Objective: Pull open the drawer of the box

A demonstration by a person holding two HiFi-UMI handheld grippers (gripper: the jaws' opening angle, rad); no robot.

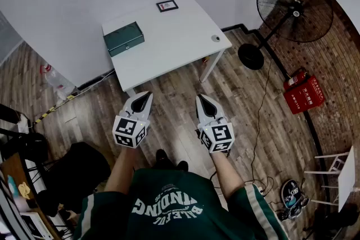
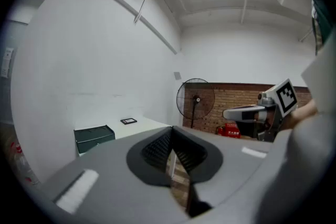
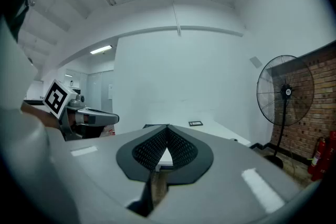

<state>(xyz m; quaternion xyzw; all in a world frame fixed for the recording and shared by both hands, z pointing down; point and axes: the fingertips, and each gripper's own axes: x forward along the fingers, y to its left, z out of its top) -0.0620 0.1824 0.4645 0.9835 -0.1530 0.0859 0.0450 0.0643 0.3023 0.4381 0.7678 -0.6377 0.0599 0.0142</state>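
A dark green box [image 1: 124,37] sits at the left end of a white table [image 1: 174,36]; its drawer front faces the table's near edge and looks closed. The box [image 2: 94,138] also shows far off in the left gripper view. Both grippers hang over the wooden floor, well short of the table. My left gripper [image 1: 148,94] is shut with nothing in it, fingertips meeting [image 2: 170,131]. My right gripper [image 1: 200,98] is shut and empty too, its tips together [image 3: 168,127]. Each gripper shows in the other's view, the right one [image 2: 247,113] and the left one [image 3: 97,119].
A small black-framed card [image 1: 167,5] and a small round object [image 1: 216,38] lie on the table. A standing fan [image 1: 292,8] and a red case [image 1: 304,93] are at the right by the brick wall. A black chair [image 1: 73,171] stands at the lower left.
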